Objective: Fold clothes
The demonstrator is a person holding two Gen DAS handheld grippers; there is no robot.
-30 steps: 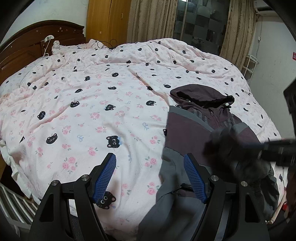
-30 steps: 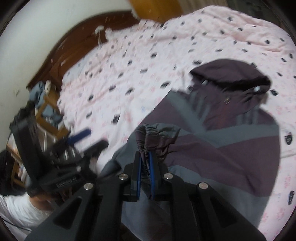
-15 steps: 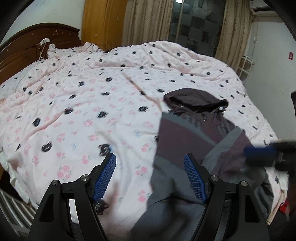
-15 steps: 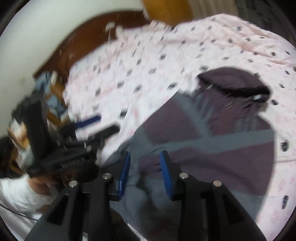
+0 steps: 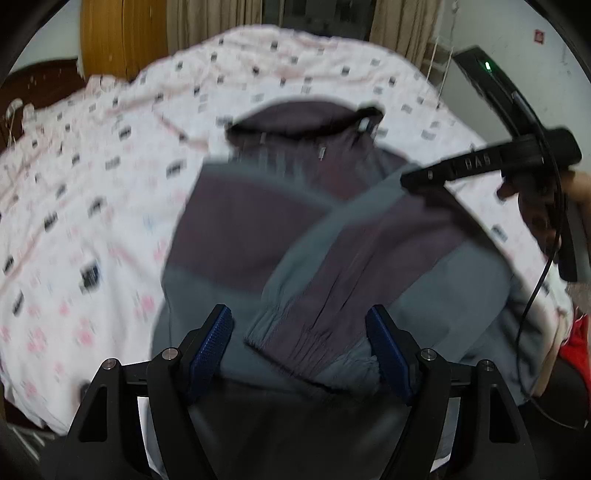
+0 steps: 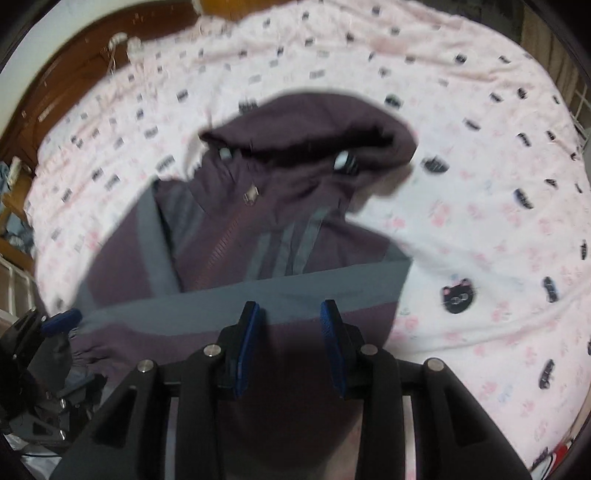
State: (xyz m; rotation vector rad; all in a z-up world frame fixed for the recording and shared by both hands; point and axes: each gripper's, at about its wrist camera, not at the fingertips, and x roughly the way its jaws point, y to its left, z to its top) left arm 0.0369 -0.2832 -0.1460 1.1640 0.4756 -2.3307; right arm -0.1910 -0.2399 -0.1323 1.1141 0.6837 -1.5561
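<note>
A purple and grey hooded jacket (image 5: 255,218) lies on the pink bedspread, hood away from me. One sleeve (image 5: 332,280) is folded across its front, cuff near my left gripper (image 5: 299,332), which is open and empty just above the cuff. The right gripper's body (image 5: 480,162) shows at the right of the left wrist view. In the right wrist view the jacket (image 6: 258,229) fills the middle, and my right gripper (image 6: 290,325) is open and empty over the folded sleeve band. The left gripper (image 6: 55,332) shows at the lower left there.
The pink bedspread (image 5: 92,184) with cat prints covers the whole bed (image 6: 498,221). A dark wooden headboard (image 6: 74,74) stands at the far left. Curtains (image 5: 221,18) and a wooden wardrobe (image 5: 122,37) stand behind the bed. A wooden chair with clothes (image 6: 11,206) is at the left.
The right gripper let go of the sleeve cuff, which now lies across the jacket's front, and it opened and moved up toward the chest. The left gripper swung right over the jacket.
</note>
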